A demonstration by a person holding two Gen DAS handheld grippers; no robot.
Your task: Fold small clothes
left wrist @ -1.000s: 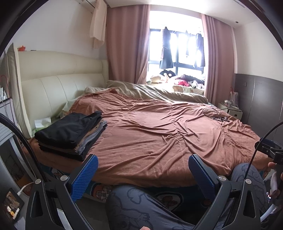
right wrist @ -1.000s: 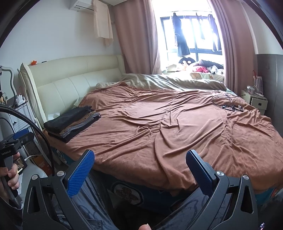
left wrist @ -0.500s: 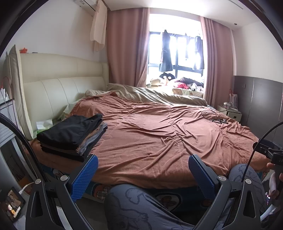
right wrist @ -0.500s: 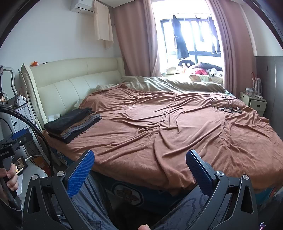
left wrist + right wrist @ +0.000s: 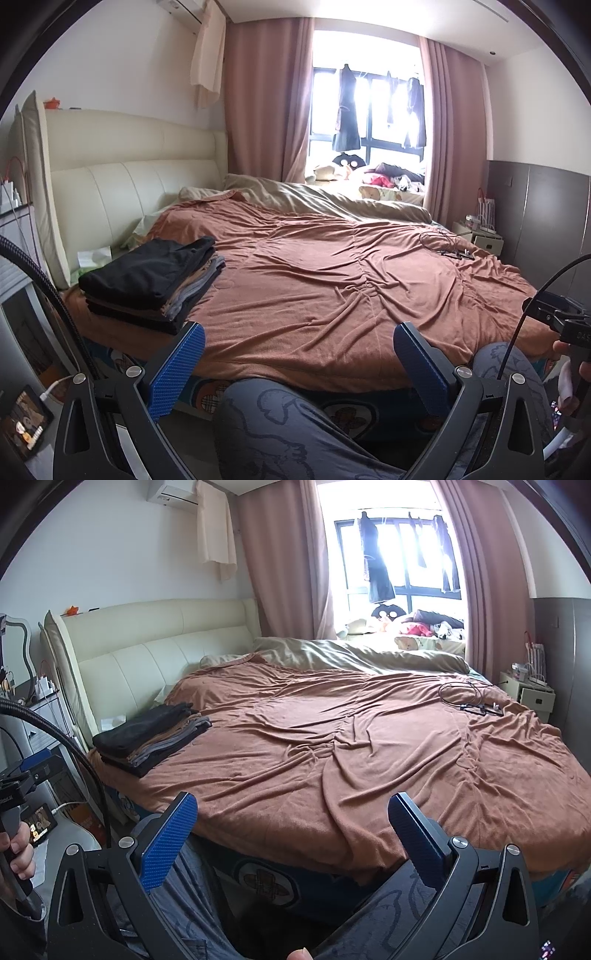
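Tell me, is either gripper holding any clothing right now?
No. The left gripper and right gripper are both open and empty; the folded stack lies untouched on the bed.

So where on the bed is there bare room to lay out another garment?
The brown blanket is bare across its middle and near edge, between the folded stack by the headboard and the black cable at the far right. Bunched beige bedding crowds the window side.

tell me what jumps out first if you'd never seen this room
The wide brown blanket covering the bed fills the middle of both views, rumpled, with a neat stack of folded clothes at its near left corner by the cream headboard. Behind it, the bright window glares, with dark garments hanging in it. Both the left gripper and right gripper are open and hold nothing, near the bed's edge.
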